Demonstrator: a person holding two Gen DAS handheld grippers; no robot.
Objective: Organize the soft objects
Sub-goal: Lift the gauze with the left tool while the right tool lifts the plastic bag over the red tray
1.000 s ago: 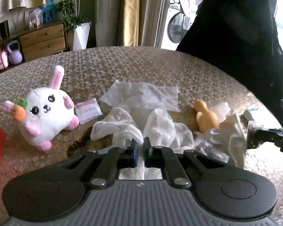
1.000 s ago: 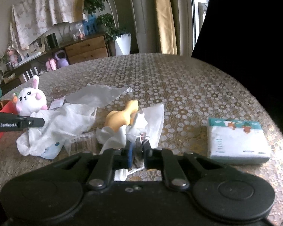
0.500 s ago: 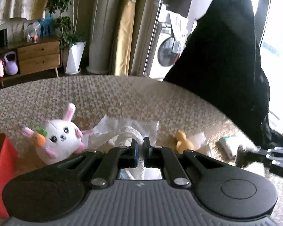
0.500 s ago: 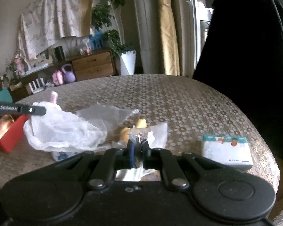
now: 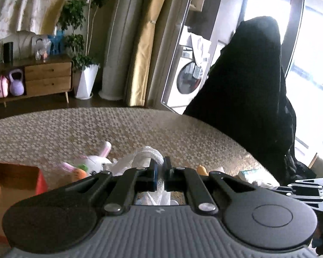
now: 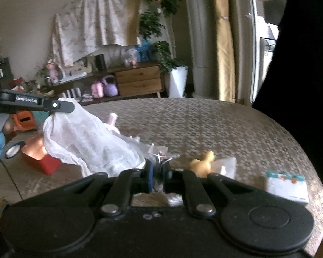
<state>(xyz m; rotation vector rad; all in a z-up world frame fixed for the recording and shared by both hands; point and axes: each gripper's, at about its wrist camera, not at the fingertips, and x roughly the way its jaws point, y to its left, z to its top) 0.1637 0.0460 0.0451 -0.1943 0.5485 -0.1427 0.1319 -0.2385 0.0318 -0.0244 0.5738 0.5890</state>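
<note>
A white gauzy cloth (image 6: 90, 144) hangs lifted above the table (image 6: 204, 124), stretched between the two tools: the left tongs (image 5: 160, 167) are clamped nearly shut on one bunched, netted end of it, and the right tongs (image 6: 156, 172) are closed almost fully on the other end together with a crinkled bit of clear plastic (image 6: 161, 152). In the right wrist view the cloth drapes down from the left tool's black finger toward the table's near left part. Under and behind it sits a white plush bunny (image 5: 92, 163) with pink ears and a small carrot, partly hidden by the cloth and the tongs. A yellow duck toy (image 6: 202, 162) lies nearer the right edge of the table, beside a scrap of white wrapping, and a packet of tissues (image 6: 287, 186) rests close to the right edge. A red box (image 6: 42, 161) stands at the left edge. The table is round, covered in a beige floral lattice pattern. Beyond it stand a wooden sideboard (image 6: 137, 79), a potted plant (image 5: 84, 64), yellow curtains and a washing machine (image 5: 189, 79); a dark garment (image 5: 252, 90) blocks the right side.
</note>
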